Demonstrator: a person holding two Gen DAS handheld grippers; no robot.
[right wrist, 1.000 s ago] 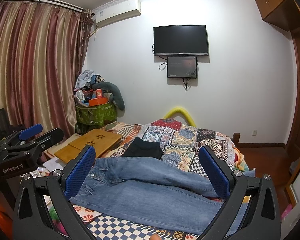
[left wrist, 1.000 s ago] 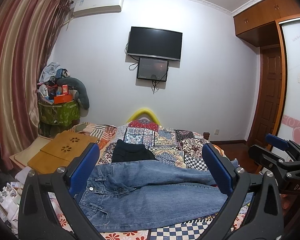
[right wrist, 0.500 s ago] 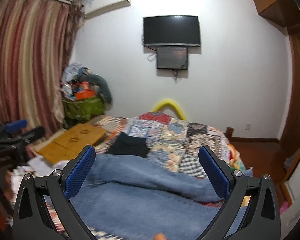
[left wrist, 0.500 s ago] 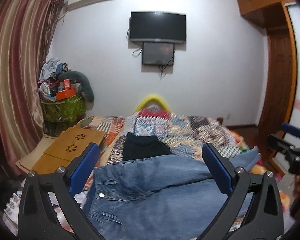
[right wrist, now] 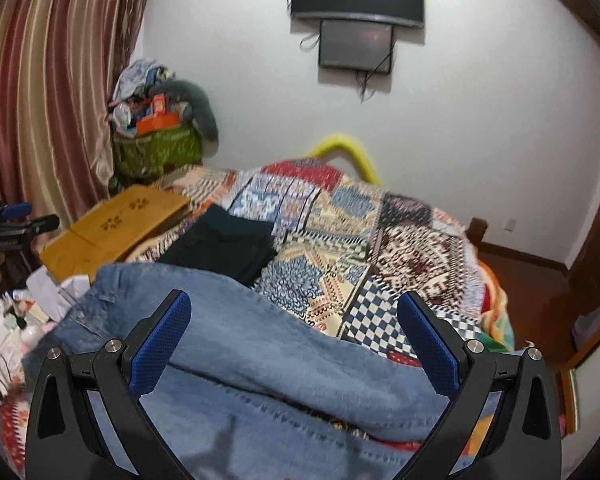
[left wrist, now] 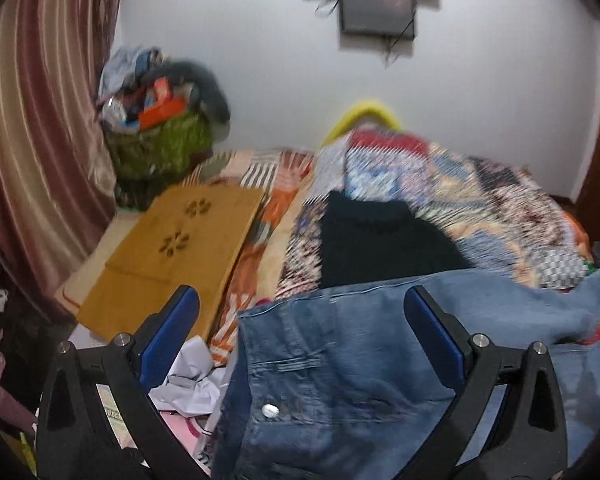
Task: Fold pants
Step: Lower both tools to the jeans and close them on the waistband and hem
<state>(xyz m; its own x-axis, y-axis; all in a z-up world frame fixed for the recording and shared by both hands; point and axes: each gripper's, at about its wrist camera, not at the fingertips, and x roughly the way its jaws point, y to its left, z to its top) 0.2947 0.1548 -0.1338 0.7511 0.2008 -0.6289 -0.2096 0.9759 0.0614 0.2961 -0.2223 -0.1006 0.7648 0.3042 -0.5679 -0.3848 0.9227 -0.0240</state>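
Observation:
Blue denim jeans [left wrist: 340, 376] lie flat across the near end of the bed, waistband and metal button to the left, legs running right. My left gripper [left wrist: 300, 328] is open and empty, low over the waistband end. My right gripper [right wrist: 292, 332] is open and empty, low over the jeans' legs [right wrist: 260, 360]. The left gripper also shows at the far left of the right wrist view [right wrist: 16, 224].
A patchwork quilt [right wrist: 360, 240] covers the bed. A folded black garment [left wrist: 372, 240] lies just beyond the jeans. A wooden lap desk [left wrist: 172, 248] sits to the left, with loose papers [left wrist: 188, 380] below it and a cluttered green basket [left wrist: 160, 148] by the curtain.
Both grippers have moved forward and tilted down toward the jeans, which now fill the lower part of both views. Both stay open.

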